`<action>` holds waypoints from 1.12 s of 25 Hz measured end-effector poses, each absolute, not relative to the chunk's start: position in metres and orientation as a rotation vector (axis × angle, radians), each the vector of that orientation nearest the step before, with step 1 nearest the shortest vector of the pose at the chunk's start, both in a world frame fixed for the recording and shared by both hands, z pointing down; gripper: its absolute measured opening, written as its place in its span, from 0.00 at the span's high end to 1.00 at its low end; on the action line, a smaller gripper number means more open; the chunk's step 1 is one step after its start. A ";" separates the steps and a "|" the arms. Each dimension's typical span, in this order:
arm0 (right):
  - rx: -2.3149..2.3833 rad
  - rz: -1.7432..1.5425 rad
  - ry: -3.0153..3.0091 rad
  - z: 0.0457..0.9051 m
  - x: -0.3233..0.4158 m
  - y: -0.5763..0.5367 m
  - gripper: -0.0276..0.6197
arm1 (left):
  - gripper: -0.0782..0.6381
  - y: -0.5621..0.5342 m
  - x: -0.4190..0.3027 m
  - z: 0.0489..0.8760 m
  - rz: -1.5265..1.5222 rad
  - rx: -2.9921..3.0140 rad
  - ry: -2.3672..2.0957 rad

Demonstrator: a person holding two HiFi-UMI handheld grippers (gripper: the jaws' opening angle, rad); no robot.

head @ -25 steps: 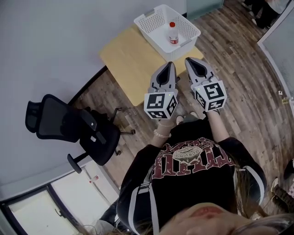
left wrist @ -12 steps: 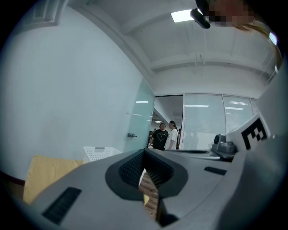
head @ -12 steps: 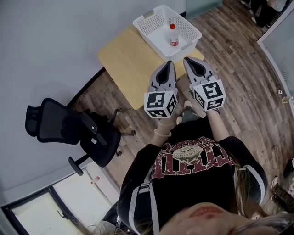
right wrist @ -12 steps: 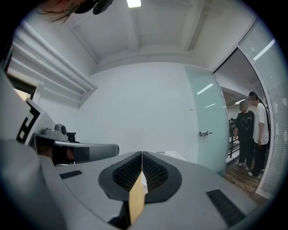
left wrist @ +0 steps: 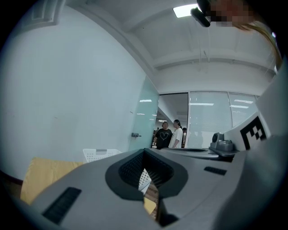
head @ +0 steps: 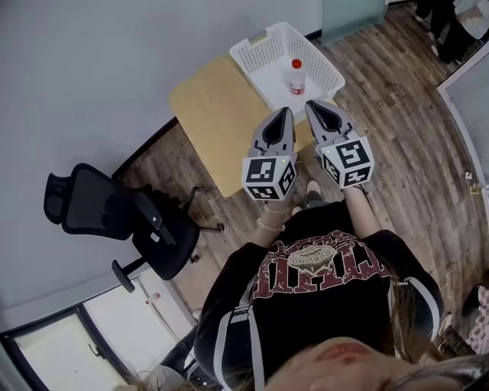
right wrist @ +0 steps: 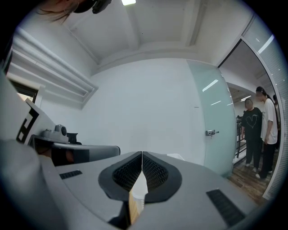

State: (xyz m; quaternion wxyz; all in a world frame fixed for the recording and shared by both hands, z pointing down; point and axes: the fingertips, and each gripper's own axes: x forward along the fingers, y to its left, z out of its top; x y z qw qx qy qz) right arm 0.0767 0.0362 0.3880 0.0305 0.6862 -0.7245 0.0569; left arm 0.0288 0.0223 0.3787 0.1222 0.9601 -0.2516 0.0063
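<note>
Overhead, L gripper [head: 285, 111], R gripper [head: 312, 105] shut

White lattice basket [head: 256, 47], red-capped bottle [head: 296, 77], tan table [head: 216, 114]

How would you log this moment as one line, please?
left tongs: shut, empty | right tongs: shut, empty, beside left | both: near table edge | white basket: on table, holds red-capped bottle

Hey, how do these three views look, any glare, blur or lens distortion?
Head view: evenly lit and sharp, the white basket crisp, straight lines bending slightly toward the edges. Left gripper view: heavy fisheye with a black rim, ceiling lamp blown out, distant people soft. Right gripper view: same fisheye, frosted door curved, overhead light glaring at the top edge.
</note>
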 end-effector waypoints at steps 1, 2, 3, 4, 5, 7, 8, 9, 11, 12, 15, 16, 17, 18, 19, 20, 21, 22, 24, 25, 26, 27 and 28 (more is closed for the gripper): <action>2.106 0.177 -2.238 0.388 0.081 0.031 0.93 | 0.83 0.018 0.033 0.379 0.020 2.800 -0.741; 2.098 0.180 -2.243 0.388 0.085 0.027 0.93 | 0.83 0.014 0.037 0.379 0.022 2.797 -0.747; 2.090 0.184 -2.249 0.389 0.089 0.023 0.93 | 0.83 0.011 0.042 0.379 0.024 2.795 -0.752; 2.082 0.188 -2.256 0.389 0.092 0.019 0.93 | 0.83 0.008 0.046 0.379 0.027 2.793 -0.760; 2.073 0.192 -2.266 0.390 0.096 0.015 0.93 | 0.83 0.005 0.049 0.379 0.031 2.791 -0.769; 2.055 0.199 -2.285 0.391 0.101 0.008 0.93 | 0.83 -0.001 0.055 0.380 0.039 2.789 -0.789; 2.047 0.202 -2.294 0.391 0.103 0.005 0.93 | 0.83 -0.004 0.058 0.380 0.041 2.788 -0.799; 2.039 0.205 -2.301 0.391 0.105 0.002 0.93 | 0.83 -0.006 0.060 0.380 0.042 2.786 -0.808; 2.021 0.208 -2.314 0.393 0.110 -0.002 0.93 | 0.83 -0.010 0.065 0.381 0.044 2.780 -0.827; 2.012 0.208 -2.320 0.393 0.113 -0.004 0.93 | 0.83 -0.011 0.067 0.381 0.046 2.777 -0.837; 1.984 0.202 -2.340 0.395 0.118 -0.011 0.93 | 0.83 -0.018 0.073 0.385 0.055 2.771 -0.870; 1.977 0.201 -2.346 0.396 0.120 -0.013 0.93 | 0.83 -0.020 0.074 0.386 0.058 2.768 -0.881; 1.971 0.201 -2.352 0.397 0.122 -0.015 0.93 | 0.83 -0.022 0.076 0.387 0.059 2.766 -0.889; 1.964 0.202 -2.356 0.398 0.123 -0.017 0.93 | 0.83 -0.024 0.077 0.389 0.059 2.762 -0.896; 1.957 0.204 -2.360 0.400 0.125 -0.019 0.93 | 0.83 -0.026 0.079 0.390 0.060 2.759 -0.902; 1.951 0.206 -2.363 0.401 0.126 -0.021 0.93 | 0.83 -0.028 0.080 0.391 0.061 2.756 -0.908; 1.945 0.209 -2.366 0.402 0.126 -0.022 0.93 | 0.83 -0.029 0.081 0.392 0.063 2.753 -0.913; 1.941 0.211 -2.369 0.403 0.127 -0.024 0.93 | 0.83 -0.031 0.081 0.393 0.064 2.750 -0.917; 1.936 0.212 -2.372 0.403 0.130 -0.027 0.93 | 0.83 -0.035 0.084 0.393 0.067 2.747 -0.925; 1.936 0.214 -2.370 0.404 0.132 -0.028 0.93 | 0.83 -0.036 0.085 0.393 0.069 2.746 -0.927; 1.938 0.217 -2.368 0.404 0.135 -0.029 0.93 | 0.83 -0.037 0.087 0.394 0.071 2.745 -0.927; 1.940 0.220 -2.365 0.405 0.137 -0.030 0.93 | 0.83 -0.039 0.089 0.394 0.073 2.745 -0.927; 1.942 0.224 -2.362 0.406 0.139 -0.032 0.93 | 0.83 -0.040 0.090 0.394 0.076 2.746 -0.927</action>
